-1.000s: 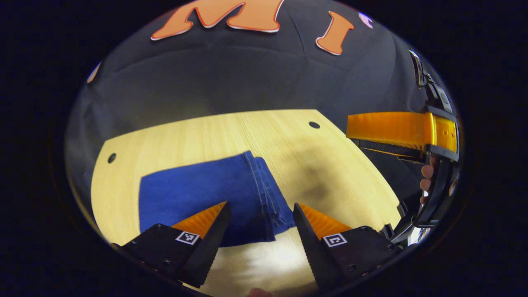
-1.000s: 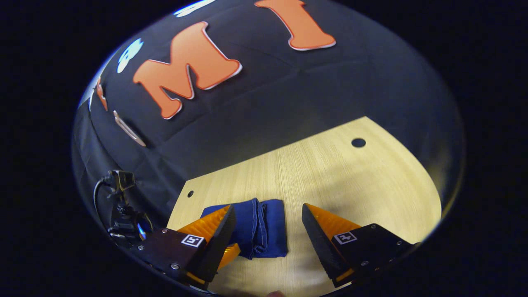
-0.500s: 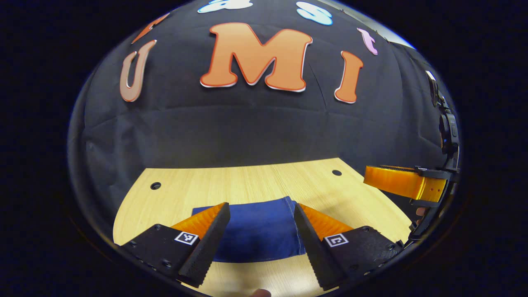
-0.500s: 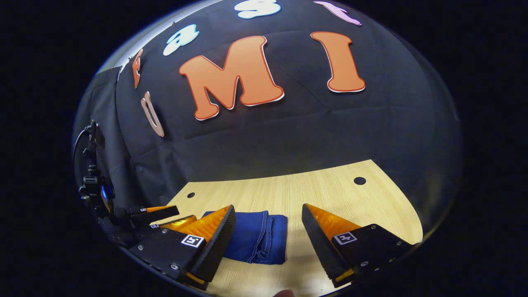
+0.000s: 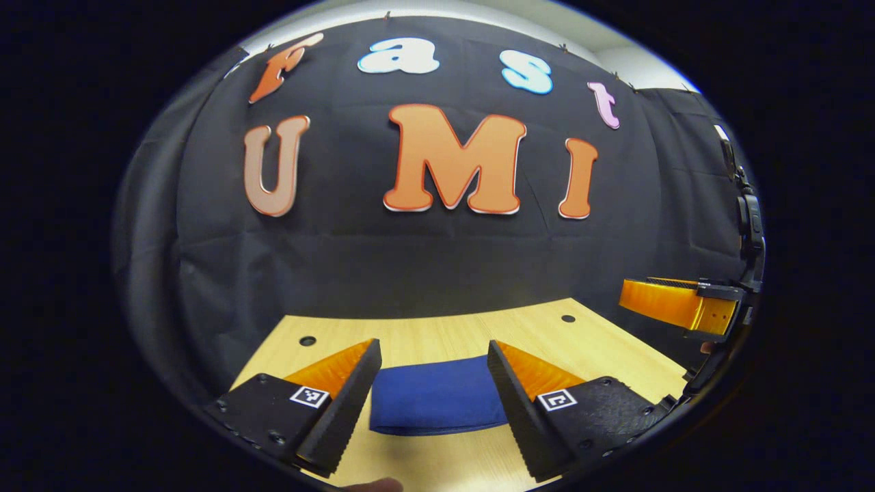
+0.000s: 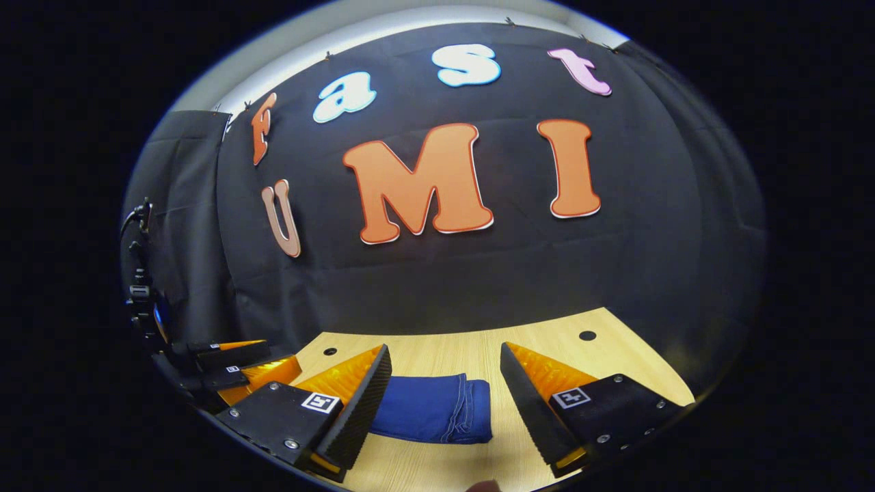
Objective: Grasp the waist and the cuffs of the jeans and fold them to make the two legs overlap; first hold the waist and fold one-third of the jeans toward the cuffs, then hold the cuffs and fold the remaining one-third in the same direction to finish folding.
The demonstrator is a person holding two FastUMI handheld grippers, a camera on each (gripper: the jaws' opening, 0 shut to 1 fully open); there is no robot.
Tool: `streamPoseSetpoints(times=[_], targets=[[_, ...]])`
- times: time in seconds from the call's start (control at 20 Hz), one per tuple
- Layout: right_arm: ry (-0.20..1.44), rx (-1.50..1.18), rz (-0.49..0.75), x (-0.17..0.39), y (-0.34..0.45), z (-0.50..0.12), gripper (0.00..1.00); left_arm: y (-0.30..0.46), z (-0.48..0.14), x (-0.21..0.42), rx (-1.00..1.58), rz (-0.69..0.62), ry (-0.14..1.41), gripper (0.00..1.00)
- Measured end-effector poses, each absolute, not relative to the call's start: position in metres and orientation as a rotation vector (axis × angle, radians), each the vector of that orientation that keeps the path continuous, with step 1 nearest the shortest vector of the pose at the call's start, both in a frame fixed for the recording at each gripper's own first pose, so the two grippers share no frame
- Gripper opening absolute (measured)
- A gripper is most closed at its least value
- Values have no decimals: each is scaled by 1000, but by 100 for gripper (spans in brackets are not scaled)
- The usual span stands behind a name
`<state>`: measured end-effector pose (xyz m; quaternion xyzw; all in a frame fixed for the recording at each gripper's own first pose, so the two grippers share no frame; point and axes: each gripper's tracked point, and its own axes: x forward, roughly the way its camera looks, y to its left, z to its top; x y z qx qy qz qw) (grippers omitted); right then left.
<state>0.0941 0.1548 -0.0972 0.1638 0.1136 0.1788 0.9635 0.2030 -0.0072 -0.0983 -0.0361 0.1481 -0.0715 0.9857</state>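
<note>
Since a second ago both grippers have lifted and tipped up away from the jeans, so the cloth wall now takes up much more of each view and the table has dropped to a low band. In the left gripper view the left gripper (image 5: pixel 431 372) hangs above the near edge of the wooden table (image 5: pixel 437 331) with its two fingers set wide apart and nothing between them. The folded jeans (image 5: pixel 437 403) lie flat on the table beyond the fingertips, seen through the gap, a compact blue bundle with its rounded fold edge toward the near side. At the right of this view the right gripper (image 5: pixel 673 304) is held in the air, well apart from the jeans.

In the right gripper view the right gripper (image 6: pixel 444 376) is likewise spread wide and holds nothing. The jeans (image 6: pixel 437 417) rest on the table (image 6: pixel 547 335) ahead of it, stitched seams showing along the bundle's right end. The left gripper (image 6: pixel 232 362) shows at the left, off the cloth. Small round holes (image 6: pixel 587 335) sit near the table's far corners. There are no containers on the table; the jeans lie directly on the wood
</note>
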Motion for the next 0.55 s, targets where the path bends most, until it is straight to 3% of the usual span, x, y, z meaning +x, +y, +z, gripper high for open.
streamPoseSetpoints(times=[0.55], targets=[[115,262,347,36,161,-63,100,39,-79,130,-47,-52,200,98]])
